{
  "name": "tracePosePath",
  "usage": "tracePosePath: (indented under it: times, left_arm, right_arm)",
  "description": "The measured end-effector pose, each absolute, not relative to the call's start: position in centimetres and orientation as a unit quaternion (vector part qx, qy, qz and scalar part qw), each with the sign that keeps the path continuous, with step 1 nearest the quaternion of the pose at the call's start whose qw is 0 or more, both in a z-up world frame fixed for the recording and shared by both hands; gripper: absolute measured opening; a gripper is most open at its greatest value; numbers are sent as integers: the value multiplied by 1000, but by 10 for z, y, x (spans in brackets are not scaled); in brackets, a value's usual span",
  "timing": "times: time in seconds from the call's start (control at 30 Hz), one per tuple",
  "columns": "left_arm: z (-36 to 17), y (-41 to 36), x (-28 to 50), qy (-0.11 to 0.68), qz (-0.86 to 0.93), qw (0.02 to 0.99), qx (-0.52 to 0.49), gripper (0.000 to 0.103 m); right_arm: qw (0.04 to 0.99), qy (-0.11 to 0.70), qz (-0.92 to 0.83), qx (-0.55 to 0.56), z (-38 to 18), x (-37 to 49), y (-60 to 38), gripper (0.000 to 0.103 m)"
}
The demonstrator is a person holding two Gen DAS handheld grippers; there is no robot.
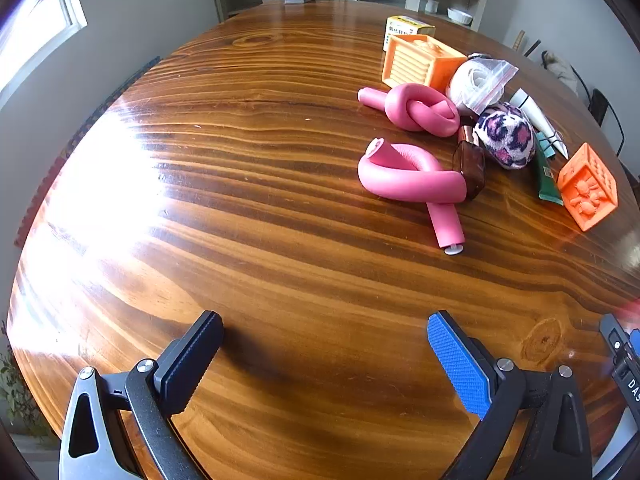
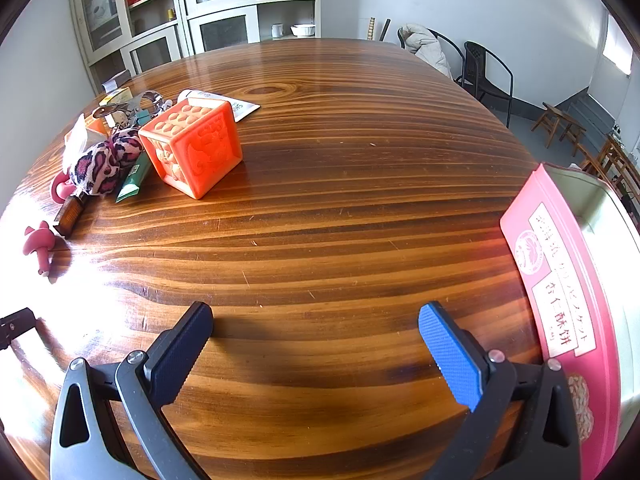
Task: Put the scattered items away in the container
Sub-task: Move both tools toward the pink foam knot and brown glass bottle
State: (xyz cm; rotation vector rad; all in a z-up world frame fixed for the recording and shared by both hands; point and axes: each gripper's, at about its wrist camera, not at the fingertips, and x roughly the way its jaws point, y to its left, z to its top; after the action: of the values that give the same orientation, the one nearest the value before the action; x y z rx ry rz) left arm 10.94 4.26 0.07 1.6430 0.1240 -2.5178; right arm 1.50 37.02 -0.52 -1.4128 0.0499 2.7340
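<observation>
Container (image 2: 568,264) shows only in the right wrist view; both grippers' jaws stand wide, empty.

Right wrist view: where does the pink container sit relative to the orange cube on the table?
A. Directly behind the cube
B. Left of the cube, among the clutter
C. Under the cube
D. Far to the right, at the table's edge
D: the pink container lies at the right edge of the table, while the orange cube sits far left beside the scattered items.
</observation>
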Motion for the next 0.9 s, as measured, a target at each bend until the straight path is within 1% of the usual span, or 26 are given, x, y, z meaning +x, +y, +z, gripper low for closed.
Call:
tracePosePath:
  times: [0.6, 0.7, 0.9]
  left_arm:
    - [8, 63, 103, -6, -830, -8, 558, 103]
    - [3, 58, 82, -9, -827, -16, 563, 103]
    - [1, 60, 71, -16, -823, -27, 567, 103]
  right_arm:
    - [32, 16, 888, -459, -5, 15, 370, 103]
    - [32, 16, 888, -459, -5, 15, 371, 103]
    - [40, 20, 887, -459, -5, 14, 369, 103]
